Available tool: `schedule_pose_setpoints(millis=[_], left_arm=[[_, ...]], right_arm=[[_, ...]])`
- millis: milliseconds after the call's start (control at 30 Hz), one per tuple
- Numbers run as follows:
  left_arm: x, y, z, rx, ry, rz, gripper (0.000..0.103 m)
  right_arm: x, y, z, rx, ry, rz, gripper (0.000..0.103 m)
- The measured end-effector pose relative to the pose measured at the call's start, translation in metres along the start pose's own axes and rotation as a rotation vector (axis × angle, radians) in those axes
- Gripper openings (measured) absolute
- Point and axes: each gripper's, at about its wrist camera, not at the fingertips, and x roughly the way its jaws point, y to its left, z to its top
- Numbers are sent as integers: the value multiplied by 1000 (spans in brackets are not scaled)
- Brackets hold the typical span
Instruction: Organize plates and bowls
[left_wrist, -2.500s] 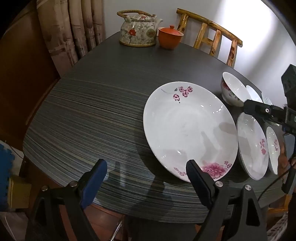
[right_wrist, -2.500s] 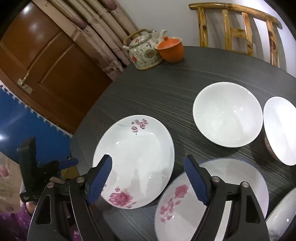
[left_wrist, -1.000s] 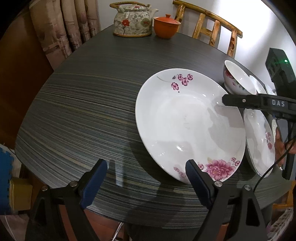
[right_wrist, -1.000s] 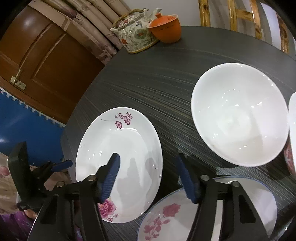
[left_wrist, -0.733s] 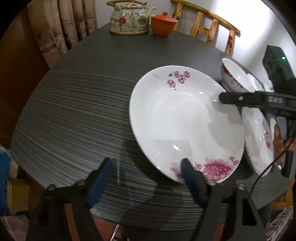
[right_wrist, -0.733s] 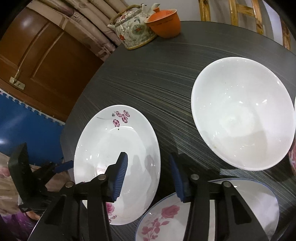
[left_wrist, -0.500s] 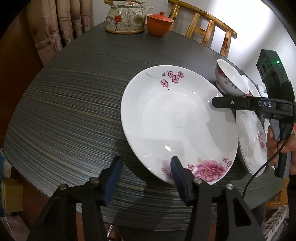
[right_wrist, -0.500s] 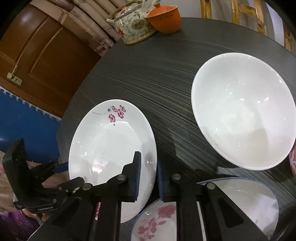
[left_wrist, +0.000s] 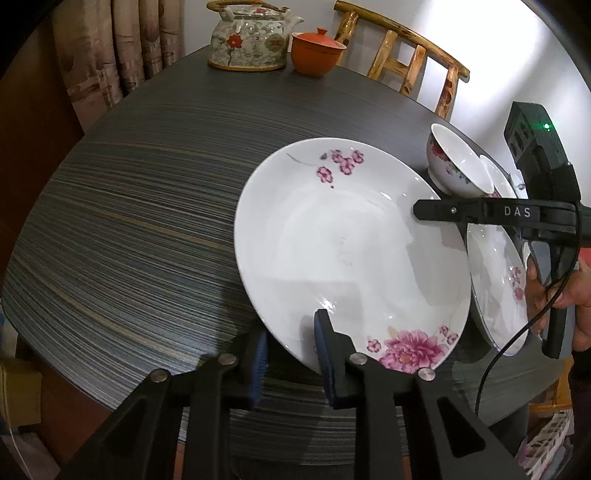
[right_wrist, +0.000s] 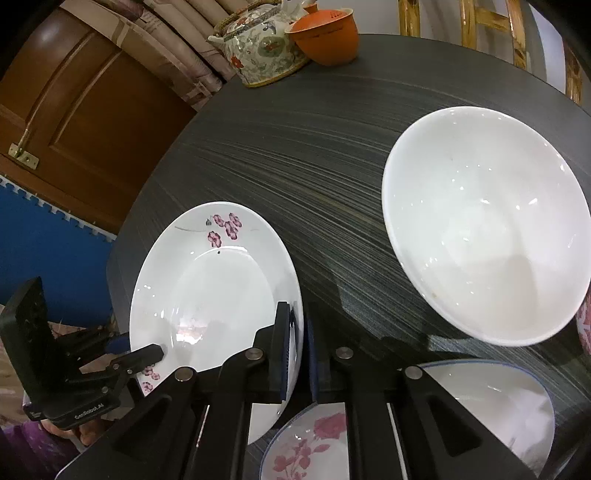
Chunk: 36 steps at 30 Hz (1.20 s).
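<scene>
A large white plate with pink flowers (left_wrist: 343, 240) sits on the dark table, also in the right wrist view (right_wrist: 214, 291). My left gripper (left_wrist: 291, 350) is shut on its near rim. My right gripper (right_wrist: 297, 350) is shut on its opposite rim and shows in the left wrist view (left_wrist: 439, 212). A smaller flowered plate (right_wrist: 461, 417) lies beside it. A large white bowl (right_wrist: 484, 221) stands further back, and a small flowered bowl (left_wrist: 454, 168) stands at the right.
A floral teapot (left_wrist: 251, 37) and an orange lidded cup (left_wrist: 316, 53) stand at the table's far edge. A wooden chair (left_wrist: 413, 62) stands behind the table. Curtains and a brown door are at the left.
Both grippers moved in on the big plate and closed from wide open onto its opposite rims.
</scene>
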Motion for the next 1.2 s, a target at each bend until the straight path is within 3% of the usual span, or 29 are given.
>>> schedule_pose_setpoints(millis=[333, 867, 1200], left_arm=[[0, 14, 6, -38, 0, 23, 20], [-8, 74, 22, -179, -20, 88, 16], [-10, 77, 23, -211, -10, 104, 16]], right_arm=[[6, 6, 2, 5, 1, 1, 9], [26, 40, 25, -2, -14, 66, 8], [36, 40, 30, 31, -14, 81, 10]])
